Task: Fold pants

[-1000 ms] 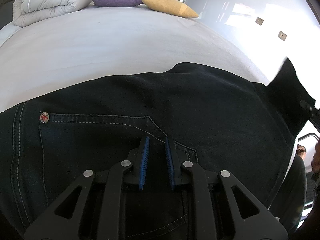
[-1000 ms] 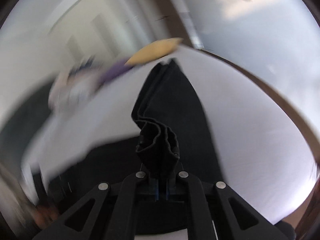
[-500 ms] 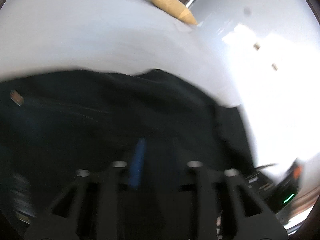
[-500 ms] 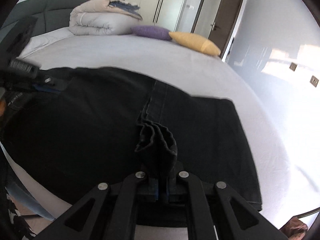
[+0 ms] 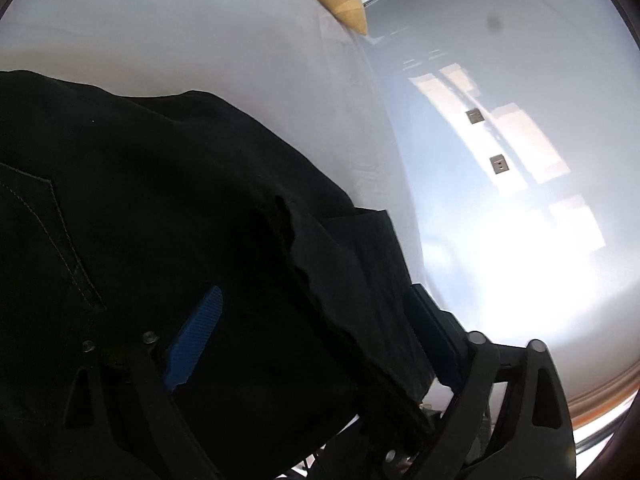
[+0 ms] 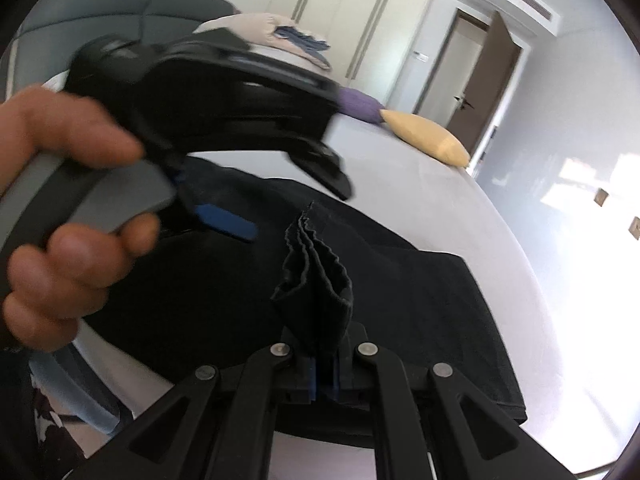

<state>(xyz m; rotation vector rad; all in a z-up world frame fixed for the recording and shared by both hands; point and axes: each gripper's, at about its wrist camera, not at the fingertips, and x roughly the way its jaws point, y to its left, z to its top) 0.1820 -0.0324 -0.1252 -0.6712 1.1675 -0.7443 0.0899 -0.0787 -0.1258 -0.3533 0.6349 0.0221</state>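
The dark pants (image 6: 400,280) are lying part-folded on the bed (image 6: 460,200); we are judging them soft, heavy denim, best gripped at bunched hems. Our right tool (image 6: 324,376) is clamping a gathered hem, while our left tool (image 5: 316,336) is opening, cloth lying loose between its pads.

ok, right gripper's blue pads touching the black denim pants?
Touching. Right wrist view: right gripper pads clamp a bunched fold of the pants.

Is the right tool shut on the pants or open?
Shut: the right tool pinches a bunched fold of the black pants between its blue pads.
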